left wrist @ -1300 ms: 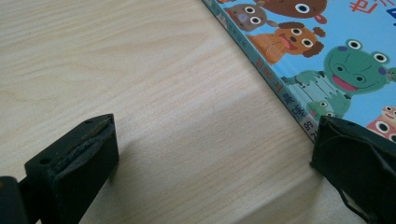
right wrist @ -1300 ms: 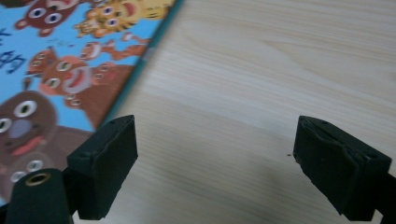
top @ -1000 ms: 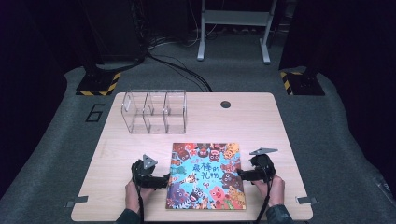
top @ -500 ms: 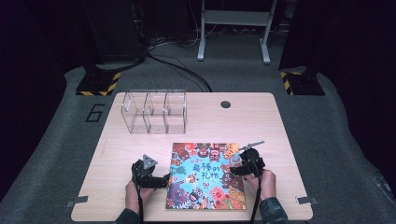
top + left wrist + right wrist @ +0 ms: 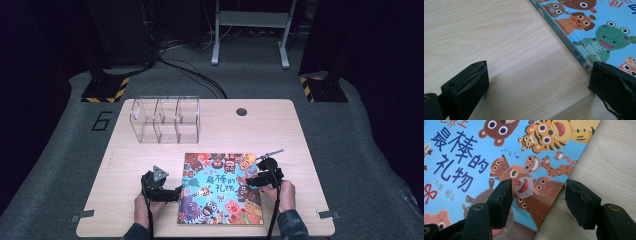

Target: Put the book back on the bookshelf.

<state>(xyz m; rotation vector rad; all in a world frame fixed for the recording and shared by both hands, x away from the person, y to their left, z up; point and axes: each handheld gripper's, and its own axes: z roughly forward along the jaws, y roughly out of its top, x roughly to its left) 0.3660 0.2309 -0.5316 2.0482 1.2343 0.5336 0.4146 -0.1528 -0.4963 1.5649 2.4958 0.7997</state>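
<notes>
Wooden table (image 5: 280, 130), picture book (image 5: 220, 195) titled 最棒的礼物 (cartoon animals), right tool (image 5: 536, 195) narrowed astride its edge, left tool (image 5: 536, 82) wide.

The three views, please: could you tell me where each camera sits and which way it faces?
High view: above the person's side, looking forward and down on the pale wooden table; both hands, left claw and right claw show.
Left gripper view: rides the left claw, facing the colourful animal picture book's spine edge; two black jaws, wide apart.
Right gripper view: rides the right claw, jaws astride the book's other edge, having just been closing.
All three share the book.
</notes>
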